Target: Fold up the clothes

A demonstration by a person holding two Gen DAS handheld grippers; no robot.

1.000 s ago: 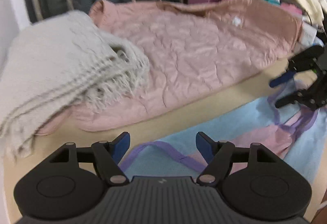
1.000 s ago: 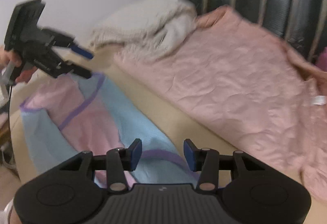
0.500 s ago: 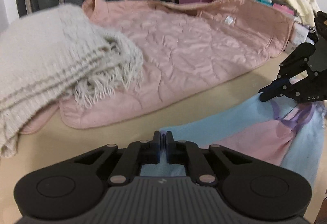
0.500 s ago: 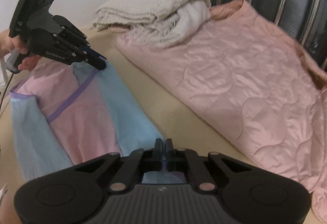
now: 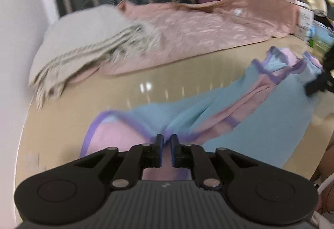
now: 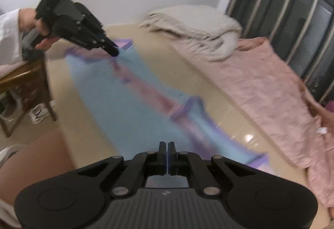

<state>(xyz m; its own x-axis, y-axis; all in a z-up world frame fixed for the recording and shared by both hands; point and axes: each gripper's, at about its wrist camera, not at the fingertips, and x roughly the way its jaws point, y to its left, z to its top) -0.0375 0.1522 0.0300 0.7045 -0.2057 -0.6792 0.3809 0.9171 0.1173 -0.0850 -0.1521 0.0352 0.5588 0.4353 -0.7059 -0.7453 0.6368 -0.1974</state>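
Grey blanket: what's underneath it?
The grey blanket lies on one end of the pink quilt, fringe hanging over the quilt's edge onto the beige table. How far the quilt runs beneath it, and anything else under there, is covered.

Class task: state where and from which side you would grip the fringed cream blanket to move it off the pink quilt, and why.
Grip the cream blanket at its thick folded body, not the loose fringe. Come from the open table side, since its far side sits on the pink quilt and the fringe hangs toward the table.
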